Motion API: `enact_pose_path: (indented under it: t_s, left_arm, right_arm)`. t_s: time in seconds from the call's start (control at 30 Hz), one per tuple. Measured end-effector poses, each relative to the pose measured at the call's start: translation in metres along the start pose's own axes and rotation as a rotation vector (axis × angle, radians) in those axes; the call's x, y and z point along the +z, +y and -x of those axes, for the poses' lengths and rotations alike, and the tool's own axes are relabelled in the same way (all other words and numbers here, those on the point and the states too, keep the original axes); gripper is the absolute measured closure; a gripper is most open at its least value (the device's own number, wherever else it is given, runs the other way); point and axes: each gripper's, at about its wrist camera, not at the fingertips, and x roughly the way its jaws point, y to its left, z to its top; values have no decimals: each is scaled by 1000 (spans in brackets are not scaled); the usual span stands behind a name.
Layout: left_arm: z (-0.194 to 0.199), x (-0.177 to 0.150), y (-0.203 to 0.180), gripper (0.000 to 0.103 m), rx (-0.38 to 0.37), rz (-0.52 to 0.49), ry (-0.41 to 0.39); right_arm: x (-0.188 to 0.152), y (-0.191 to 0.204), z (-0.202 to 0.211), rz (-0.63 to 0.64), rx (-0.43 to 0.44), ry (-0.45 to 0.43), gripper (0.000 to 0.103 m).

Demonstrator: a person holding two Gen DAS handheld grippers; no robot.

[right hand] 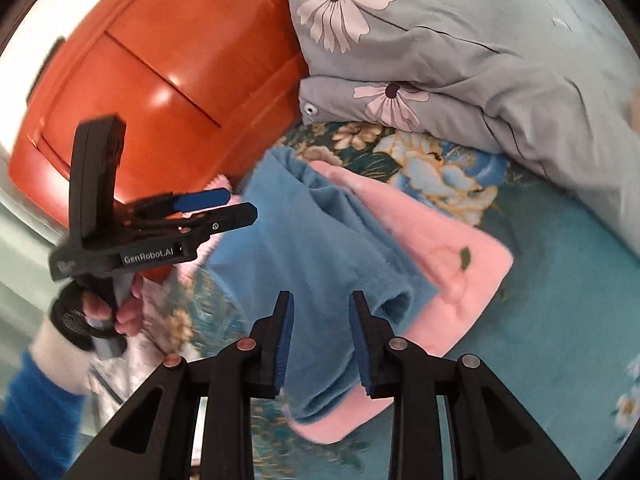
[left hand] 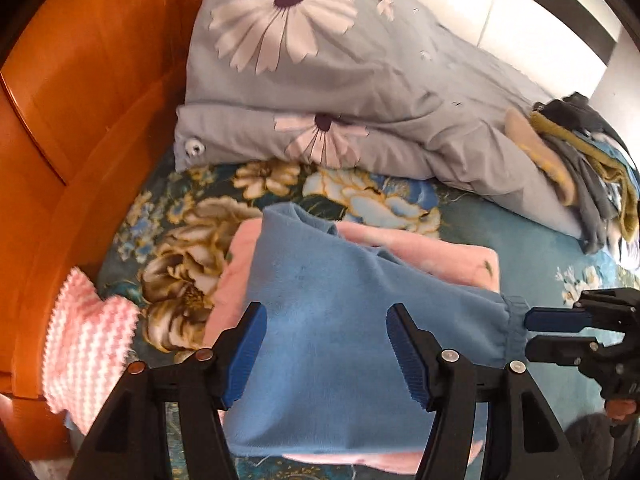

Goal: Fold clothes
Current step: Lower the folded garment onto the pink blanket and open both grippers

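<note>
A blue fleece garment (left hand: 332, 332) lies folded on top of a folded pink garment (left hand: 420, 252) on the floral bed sheet. My left gripper (left hand: 326, 356) is open above the blue garment, holding nothing. My right gripper (left hand: 532, 330) shows at the right of the left wrist view, its fingers at the garment's elastic cuff (left hand: 514, 332). In the right wrist view the right gripper (right hand: 320, 344) is open over the blue garment (right hand: 320, 240), with the pink garment (right hand: 448, 248) beneath. The left gripper (right hand: 236, 206) hovers at the left, open.
A grey flowered duvet (left hand: 320, 80) is piled at the back of the bed. An orange wooden headboard (left hand: 80, 100) stands on the left. A pink and white striped knit (left hand: 88, 344) lies by the headboard. A heap of dark clothes (left hand: 592, 168) sits at the right.
</note>
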Motion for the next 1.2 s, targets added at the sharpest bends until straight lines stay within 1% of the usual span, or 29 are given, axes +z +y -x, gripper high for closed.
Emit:
enact_pose_path:
  t_s: [0.1,0.17,0.3,0.4,0.5,0.57,0.63,0.73,0.87,1.0,1.03,1.07,1.13,1.2]
  left_arm:
    - [-13,-2,11,37,-10,59,12]
    - [-21,-3,18,37,-21,94,19]
    - [-33,-6,20,37,-9,96,44]
    - [-29,-7,19,37,-6,104,31]
    - [-18,-9,16,37,-1,101,7]
    - [-7,-14,12,37,2,101,-25]
    - [5,-24,10,37,-6,111,-65]
    - [15,-44,9,37,5,145,-98]
    - [26,-71,7,36,22,192,-139]
    - [19,-100,10,32,17,240,-107]
    - [17,-106,12,29,14,252,-98]
    - [14,-112,14,23,11,264,-89]
    - [8,-120,16,19,8,280,-72]
    - [4,-128,18,17,-2,291,-67]
  right_arm:
    - [1,-9,-9,3,-5,19,74]
    - [2,-16,-17,-17,-5,27,74]
    - [3,-31,-31,-72,-2,43,74]
    - [3,-35,-36,-89,-1,54,74]
    - [3,-34,-27,-92,8,38,74]
    - [1,-32,-20,-85,7,26,74]
    - [-3,-31,-13,-76,1,18,74]
    - [-13,-27,-6,-51,-11,15,74]
    - [-28,-18,-5,-1,-42,33,74]
    - [-40,-10,-5,30,-55,45,74]
    - [-43,-8,-4,34,-57,45,74]
    - [-46,-7,-3,39,-59,45,74]
    - [-52,-4,-1,45,-63,45,74]
    - [-57,-2,2,49,-57,48,74]
